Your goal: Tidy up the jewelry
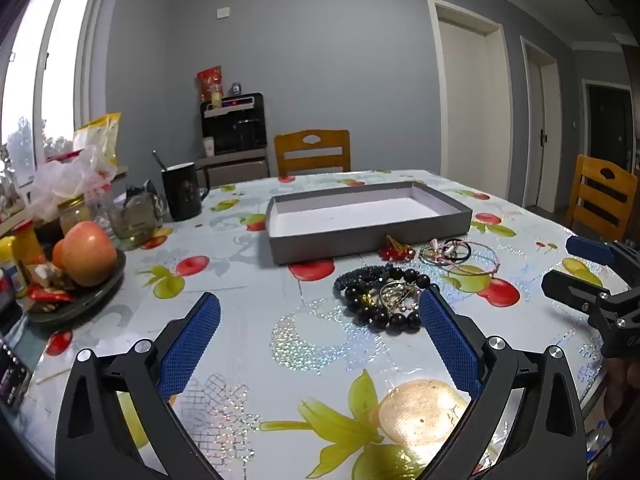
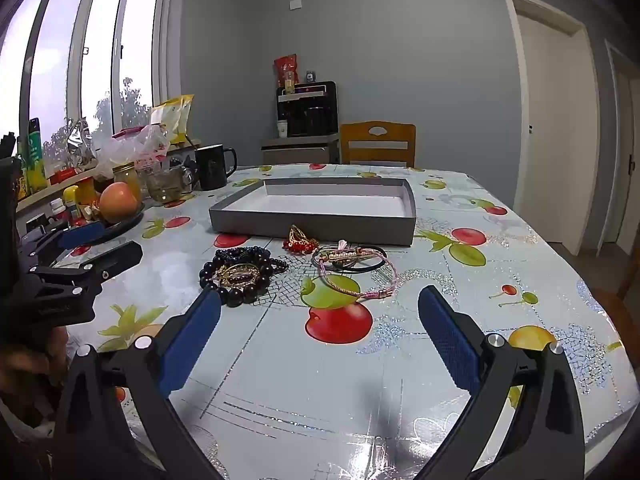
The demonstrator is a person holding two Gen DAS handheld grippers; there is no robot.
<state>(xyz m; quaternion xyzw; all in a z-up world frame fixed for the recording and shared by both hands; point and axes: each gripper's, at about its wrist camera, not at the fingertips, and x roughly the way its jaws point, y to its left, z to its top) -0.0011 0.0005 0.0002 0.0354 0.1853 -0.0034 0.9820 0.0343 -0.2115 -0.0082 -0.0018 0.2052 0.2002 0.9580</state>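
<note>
A shallow grey box (image 1: 372,240) (image 2: 320,229) with a white inside stands empty on the table. In front of it lies the jewelry: a black bead bracelet (image 1: 384,316) (image 2: 236,294) with gold chains on it, a dark beaded strand (image 1: 360,274) (image 2: 244,254), a red and gold ornament (image 1: 394,250) (image 2: 298,240), and hair ties with a pink cord bracelet (image 1: 456,254) (image 2: 352,264). My left gripper (image 1: 320,312) (image 2: 100,242) is open, its right pad next to the black beads. My right gripper (image 2: 320,308) (image 1: 568,264) is open, just short of the pink cord.
A fruit-print cloth (image 1: 280,300) covers the table. A plate with fruit (image 1: 86,256) (image 2: 118,200), jars, a glass cup and a black mug (image 1: 184,192) (image 2: 214,168) stand at the left. Wooden chairs (image 1: 312,152) stand at the far and right edges.
</note>
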